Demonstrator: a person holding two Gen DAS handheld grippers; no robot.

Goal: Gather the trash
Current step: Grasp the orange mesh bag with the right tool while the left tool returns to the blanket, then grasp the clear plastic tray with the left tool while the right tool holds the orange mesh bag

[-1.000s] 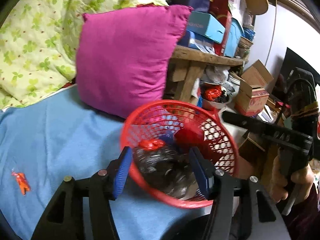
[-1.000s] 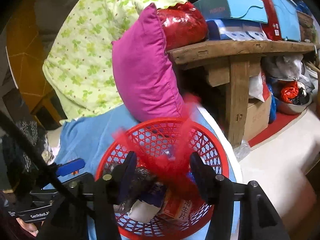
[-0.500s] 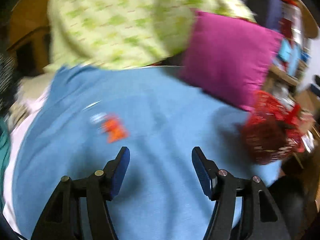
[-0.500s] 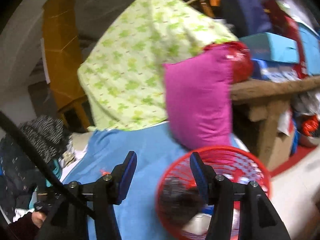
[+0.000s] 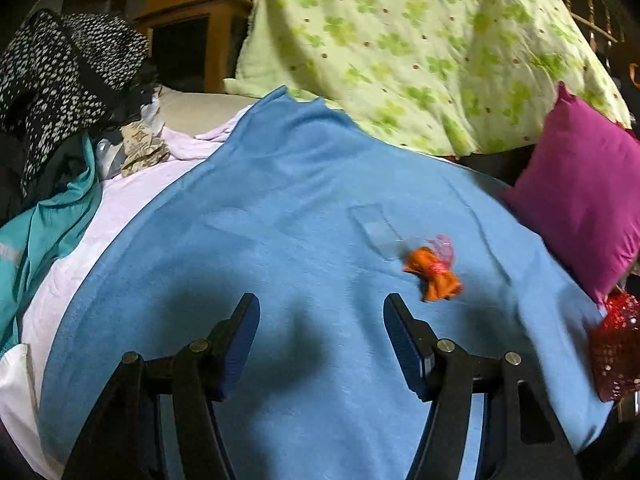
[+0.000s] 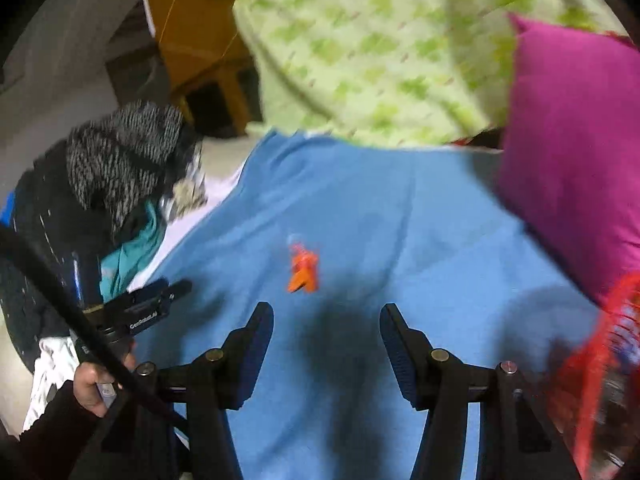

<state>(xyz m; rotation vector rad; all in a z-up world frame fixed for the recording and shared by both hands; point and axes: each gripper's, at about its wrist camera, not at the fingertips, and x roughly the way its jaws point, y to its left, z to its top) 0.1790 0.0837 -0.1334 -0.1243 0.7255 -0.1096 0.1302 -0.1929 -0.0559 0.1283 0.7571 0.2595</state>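
An orange wrapper (image 5: 434,274) lies on the blue blanket (image 5: 280,220), just ahead and right of my open, empty left gripper (image 5: 320,312). A clear plastic strip (image 5: 374,226) lies just beyond it. The wrapper also shows in the right wrist view (image 6: 303,270), ahead and slightly left of my open, empty right gripper (image 6: 326,320). The red mesh basket (image 5: 616,344) sits at the blanket's right edge, blurred in the right wrist view (image 6: 600,368), with trash inside.
A magenta pillow (image 5: 584,192) leans at the right beside the basket. A green floral quilt (image 5: 420,48) is piled at the back. A heap of clothes (image 5: 64,92) lies at the left. The left gripper's body (image 6: 136,312) shows in the right wrist view.
Both grippers have swung left, away from the basket, toward the middle of the blanket. The orange wrapper now lies close ahead of both. Both stay open.
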